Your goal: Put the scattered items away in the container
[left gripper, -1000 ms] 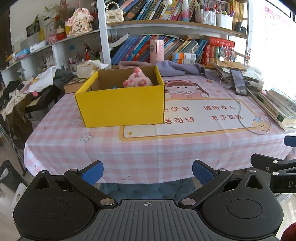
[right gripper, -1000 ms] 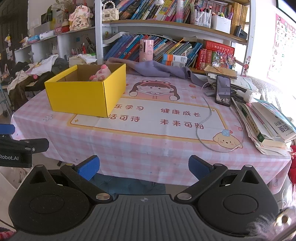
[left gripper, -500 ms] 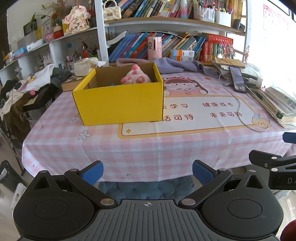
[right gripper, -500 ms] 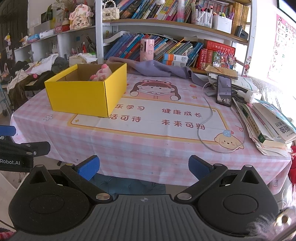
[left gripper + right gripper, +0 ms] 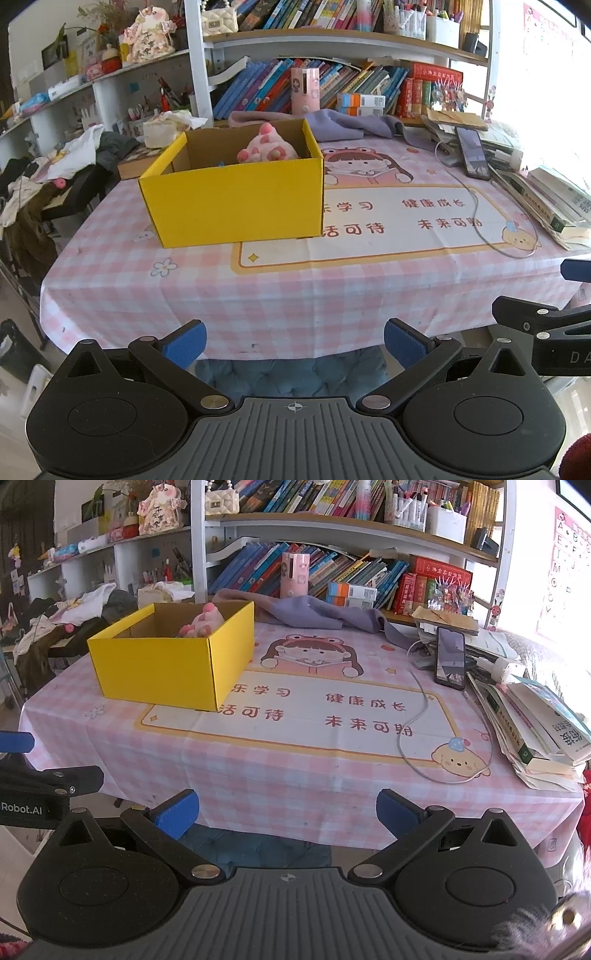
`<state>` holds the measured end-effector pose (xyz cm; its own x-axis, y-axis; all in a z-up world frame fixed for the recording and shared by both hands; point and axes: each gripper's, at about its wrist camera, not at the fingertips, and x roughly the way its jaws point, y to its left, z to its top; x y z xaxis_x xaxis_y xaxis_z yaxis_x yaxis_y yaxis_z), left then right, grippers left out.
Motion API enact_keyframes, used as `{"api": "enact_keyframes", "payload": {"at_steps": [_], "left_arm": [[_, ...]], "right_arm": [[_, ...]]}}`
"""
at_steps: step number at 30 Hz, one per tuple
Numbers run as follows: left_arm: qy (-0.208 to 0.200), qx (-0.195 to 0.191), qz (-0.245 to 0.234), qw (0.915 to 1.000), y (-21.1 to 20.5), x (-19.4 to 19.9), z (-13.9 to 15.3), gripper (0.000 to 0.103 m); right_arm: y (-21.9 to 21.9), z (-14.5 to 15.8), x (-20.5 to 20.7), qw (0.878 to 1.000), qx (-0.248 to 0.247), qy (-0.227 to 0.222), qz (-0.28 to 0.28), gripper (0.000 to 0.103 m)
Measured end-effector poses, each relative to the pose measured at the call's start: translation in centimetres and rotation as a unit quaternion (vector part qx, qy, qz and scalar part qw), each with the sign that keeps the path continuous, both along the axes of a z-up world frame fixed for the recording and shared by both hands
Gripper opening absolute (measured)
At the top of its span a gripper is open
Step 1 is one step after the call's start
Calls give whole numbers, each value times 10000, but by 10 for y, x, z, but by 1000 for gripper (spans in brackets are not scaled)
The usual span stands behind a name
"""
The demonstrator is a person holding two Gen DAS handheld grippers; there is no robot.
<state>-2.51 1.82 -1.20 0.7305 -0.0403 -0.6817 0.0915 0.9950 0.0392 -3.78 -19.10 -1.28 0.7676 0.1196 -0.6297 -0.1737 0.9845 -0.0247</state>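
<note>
Jaws of the left gripper (image 5: 294, 341) stand wide apart with nothing between the blue pads; the tool is held level, off the near edge of the tabletop (image 5: 295, 295), pointing across it toward the bookshelf (image 5: 332, 40). Jaws of the right gripper (image 5: 287, 808) are spread equally wide and likewise hold nothing; this tool is also level and short of the near edge, beside the left one, each tool's black frame showing at the border of the other's view.

On the left part of the pink checked tablecloth (image 5: 258, 775) stands the container, a yellow cardboard box (image 5: 236, 201), open at the top, brown inside, its near right corner overlapping the printed cartoon panel. Inside it, toward the far right corner, sits a pink plush toy (image 5: 267, 149), pale pink with darker pink spots and rounded knobs, rising just above the rim. A small blue object shows at the near wall's inner edge; it is too small to identify.

Right of the box the printed panel lies bare. Farther right, a white cable (image 5: 417, 723) loops over the cloth from a dark phone (image 5: 450, 657) propped on papers, and a stack of books (image 5: 535, 731) lies along the right edge. A purple cloth (image 5: 314, 613) is draped along the far edge, behind the box.
</note>
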Motion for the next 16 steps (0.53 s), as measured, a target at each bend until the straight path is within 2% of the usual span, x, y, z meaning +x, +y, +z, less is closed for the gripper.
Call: {"api": "enact_keyframes", "payload": {"at_steps": [16], "left_arm": [[107,-82,-43,9999,-1,2,-2,103]], "right_arm": [[0,0,3,9999,-19,86,61,103]]}}
